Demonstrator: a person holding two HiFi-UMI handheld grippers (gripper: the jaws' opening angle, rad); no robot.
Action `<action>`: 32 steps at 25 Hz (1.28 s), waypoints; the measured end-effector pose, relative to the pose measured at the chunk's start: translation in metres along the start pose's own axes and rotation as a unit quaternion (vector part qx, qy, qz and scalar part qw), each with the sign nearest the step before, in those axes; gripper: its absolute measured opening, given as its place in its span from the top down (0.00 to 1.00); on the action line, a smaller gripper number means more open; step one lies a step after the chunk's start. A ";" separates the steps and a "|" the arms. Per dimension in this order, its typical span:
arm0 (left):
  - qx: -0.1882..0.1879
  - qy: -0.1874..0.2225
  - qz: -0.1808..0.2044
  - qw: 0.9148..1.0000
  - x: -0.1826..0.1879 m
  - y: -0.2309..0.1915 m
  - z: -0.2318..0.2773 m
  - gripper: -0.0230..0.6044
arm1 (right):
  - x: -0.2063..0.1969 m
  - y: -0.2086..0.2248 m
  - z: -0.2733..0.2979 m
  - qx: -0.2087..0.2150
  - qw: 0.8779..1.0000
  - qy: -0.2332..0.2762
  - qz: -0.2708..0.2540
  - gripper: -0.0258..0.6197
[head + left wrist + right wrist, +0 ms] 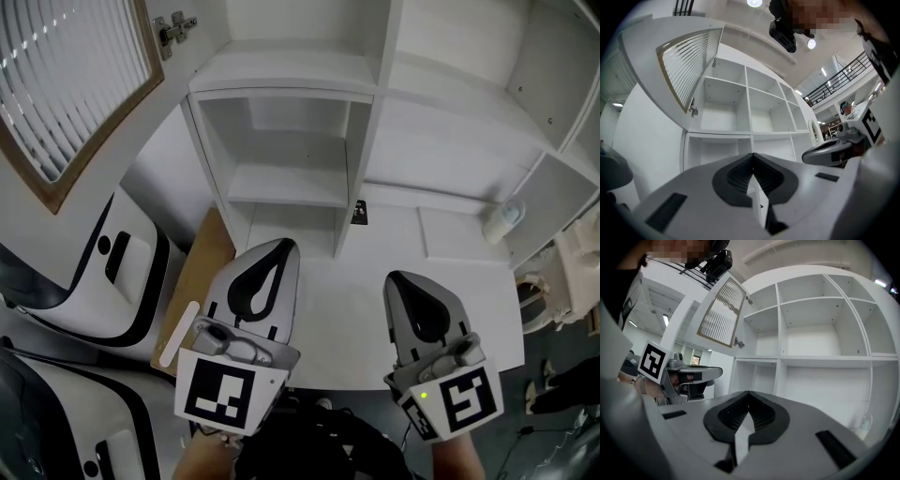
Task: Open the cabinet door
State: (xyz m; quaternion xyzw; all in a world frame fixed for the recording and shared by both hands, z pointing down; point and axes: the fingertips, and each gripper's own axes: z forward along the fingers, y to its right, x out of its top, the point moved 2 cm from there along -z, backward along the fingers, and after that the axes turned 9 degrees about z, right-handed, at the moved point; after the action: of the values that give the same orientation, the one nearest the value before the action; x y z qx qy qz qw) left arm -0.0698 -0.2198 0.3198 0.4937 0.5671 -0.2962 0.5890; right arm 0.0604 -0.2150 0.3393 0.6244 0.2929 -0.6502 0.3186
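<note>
Cabinet door (67, 86) standing open, white shelves (289, 195), white counter (342, 314), left gripper (284, 245) and right gripper (394, 277) both closed, empty

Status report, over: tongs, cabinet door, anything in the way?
Left tongs shut, empty. Right tongs shut, empty. Cabinet door swung wide open, upper left. Small bottle far right, clear of both.

No legible text anywhere; small black label (360, 213) on the white cabinet (281, 89) illegibly tiny.
</note>
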 end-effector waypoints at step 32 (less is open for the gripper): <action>-0.002 -0.010 -0.007 1.000 -0.008 0.001 -0.006 0.96 | -0.007 -0.011 0.007 0.006 1.000 -0.009 0.002 0.96</action>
State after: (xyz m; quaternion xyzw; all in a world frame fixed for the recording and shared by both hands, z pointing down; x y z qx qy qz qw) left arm -0.0725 -0.2158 0.3284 0.4850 0.5655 -0.3042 0.5937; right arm 0.0481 -0.2133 0.3462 0.6207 0.2849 -0.6571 0.3190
